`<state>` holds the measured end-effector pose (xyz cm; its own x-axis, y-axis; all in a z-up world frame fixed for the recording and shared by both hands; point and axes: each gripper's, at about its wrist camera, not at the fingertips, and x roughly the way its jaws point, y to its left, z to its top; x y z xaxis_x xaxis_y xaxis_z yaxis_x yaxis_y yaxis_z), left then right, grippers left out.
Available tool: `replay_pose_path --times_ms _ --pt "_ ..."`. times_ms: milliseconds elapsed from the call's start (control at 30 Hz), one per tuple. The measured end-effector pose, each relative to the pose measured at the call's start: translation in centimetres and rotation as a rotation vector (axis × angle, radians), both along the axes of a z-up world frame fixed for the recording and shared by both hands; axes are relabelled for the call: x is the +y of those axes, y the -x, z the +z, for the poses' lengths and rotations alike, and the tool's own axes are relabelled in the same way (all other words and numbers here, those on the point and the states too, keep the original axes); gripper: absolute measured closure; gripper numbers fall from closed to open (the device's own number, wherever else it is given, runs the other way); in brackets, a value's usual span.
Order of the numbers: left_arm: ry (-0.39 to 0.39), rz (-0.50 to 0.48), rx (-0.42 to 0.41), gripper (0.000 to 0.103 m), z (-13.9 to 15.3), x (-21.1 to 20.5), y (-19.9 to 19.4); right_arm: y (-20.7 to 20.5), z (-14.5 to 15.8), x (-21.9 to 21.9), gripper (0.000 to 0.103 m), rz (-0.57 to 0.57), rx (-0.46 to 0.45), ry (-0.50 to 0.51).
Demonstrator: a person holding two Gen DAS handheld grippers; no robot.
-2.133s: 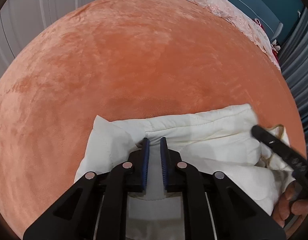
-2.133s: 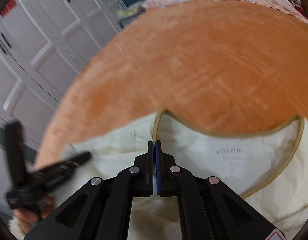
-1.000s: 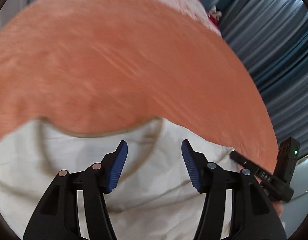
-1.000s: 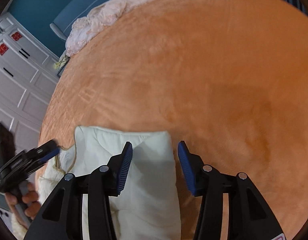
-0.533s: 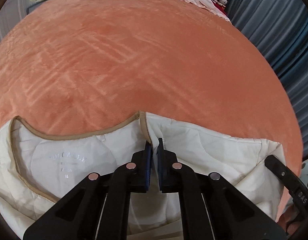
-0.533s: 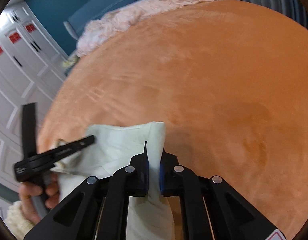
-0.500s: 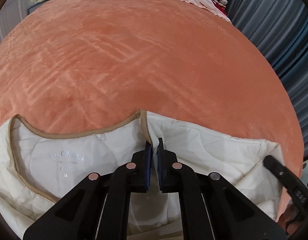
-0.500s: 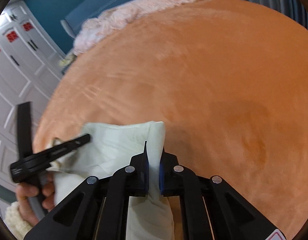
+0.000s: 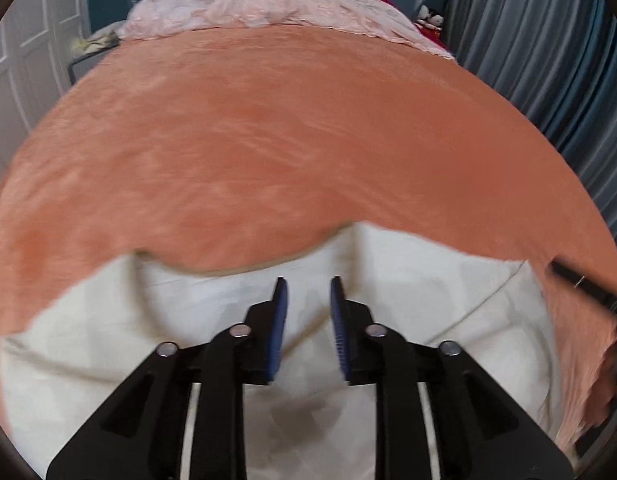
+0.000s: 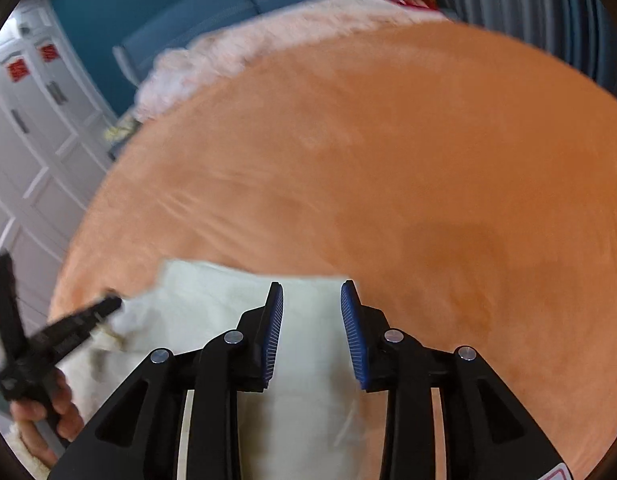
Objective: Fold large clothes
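A cream quilted garment (image 9: 428, 304) lies folded on the orange bed cover (image 9: 288, 152) at the near edge. Its tan-trimmed neckline (image 9: 236, 270) curves just ahead of my left gripper (image 9: 307, 300), which is open and empty above the cloth. In the right wrist view the same garment (image 10: 212, 304) ends in a folded edge under my right gripper (image 10: 311, 304), also open and empty. The left gripper shows there at the far left (image 10: 68, 328), held by a hand. The right gripper's tip shows in the left wrist view (image 9: 584, 284).
A pink lacy blanket (image 9: 268, 4) is bunched at the head of the bed. White wardrobe doors (image 10: 28, 148) stand to the left, grey curtains (image 9: 548, 60) to the right. The orange cover (image 10: 408, 168) stretches wide beyond the garment.
Both grippers were shut on the garment half a second ago; both jaws have now opened and let it go. The garment rests on the bed.
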<state>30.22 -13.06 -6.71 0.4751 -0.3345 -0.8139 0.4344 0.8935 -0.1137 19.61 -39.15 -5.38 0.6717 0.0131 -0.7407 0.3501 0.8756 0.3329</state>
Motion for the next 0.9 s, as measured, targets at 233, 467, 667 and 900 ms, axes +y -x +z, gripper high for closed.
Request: replay_pose_path --times_ms 233,467,667,900 --pt "-0.112 0.109 0.062 0.082 -2.5 6.4 -2.4 -6.9 0.8 11.7 0.081 0.297 0.032 0.006" --pt "-0.059 0.072 0.081 0.088 -5.3 7.7 -1.7 -10.7 -6.1 18.1 0.1 0.445 0.222 0.059" --pt "-0.036 0.095 0.034 0.088 -6.2 7.9 -1.6 -10.8 -8.0 16.3 0.103 0.391 0.193 0.017" --pt "-0.05 0.109 -0.02 0.088 -6.7 7.3 -1.5 -10.0 -8.5 17.2 0.103 0.365 0.137 0.101"
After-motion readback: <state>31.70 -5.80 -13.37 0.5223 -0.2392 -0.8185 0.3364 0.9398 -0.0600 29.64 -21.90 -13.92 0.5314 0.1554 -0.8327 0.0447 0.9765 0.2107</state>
